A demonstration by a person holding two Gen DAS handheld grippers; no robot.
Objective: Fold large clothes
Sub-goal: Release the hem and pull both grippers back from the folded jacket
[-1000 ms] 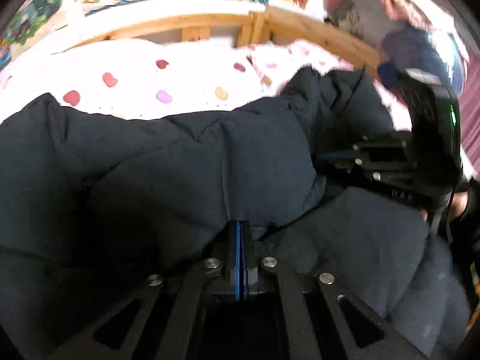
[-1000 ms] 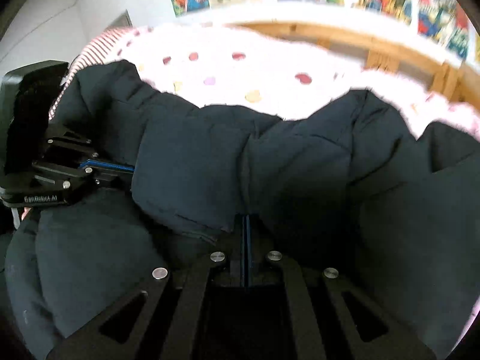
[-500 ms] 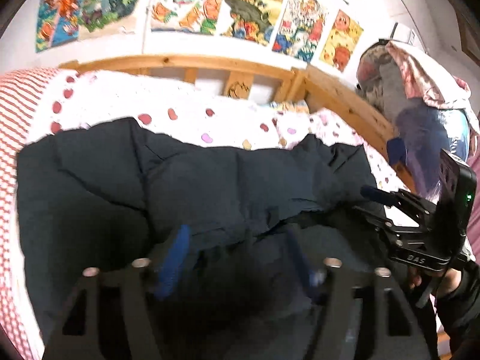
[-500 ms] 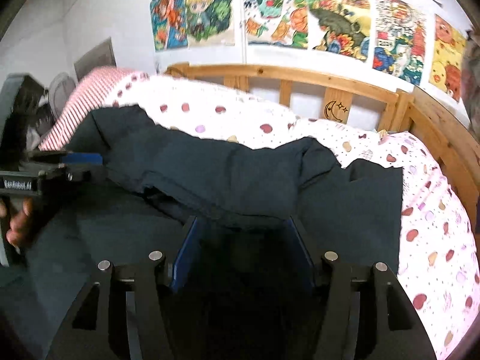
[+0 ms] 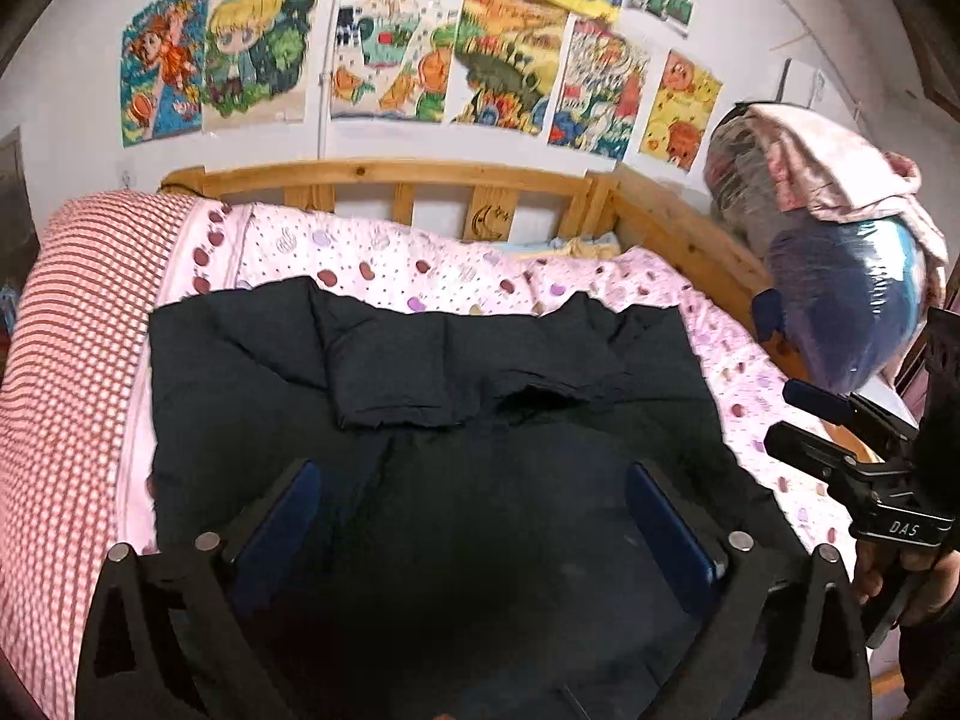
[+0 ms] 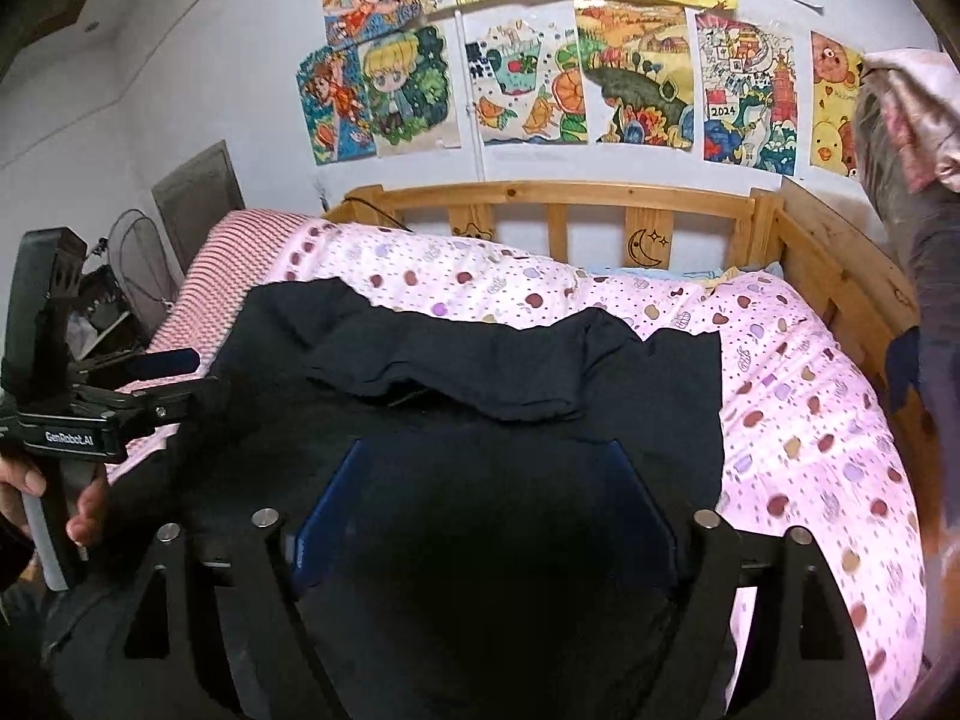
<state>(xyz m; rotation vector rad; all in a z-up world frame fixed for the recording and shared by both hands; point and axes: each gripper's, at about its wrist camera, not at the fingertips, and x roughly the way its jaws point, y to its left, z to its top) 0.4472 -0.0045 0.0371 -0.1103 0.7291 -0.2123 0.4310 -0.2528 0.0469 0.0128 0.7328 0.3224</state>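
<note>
The dark padded coat (image 5: pixel 420 372) lies spread on the bed (image 5: pixel 420 276). Both the left gripper (image 5: pixel 468 516) and right gripper (image 6: pixel 486 504) hover above it, jaws apart and empty. Only the right wrist view shows a fan (image 6: pixel 141 264) beside the bed; only the left shows a wrapped blue bundle (image 5: pixel 852 300).

Both handheld rigs are matte black. The left claw (image 5: pixel 468 516) shows two wide frame arms with triangular cut-outs, four round silver screw heads and blue pads on the fingers (image 5: pixel 666 522). The right claw (image 6: pixel 486 510) is built the same — black frame, silver screws, blue pads. Seen from the side, one body carries white lettering "DAS", the other "GenRobot.AI" — each with a blue-tipped finger and a black camera block.
</note>
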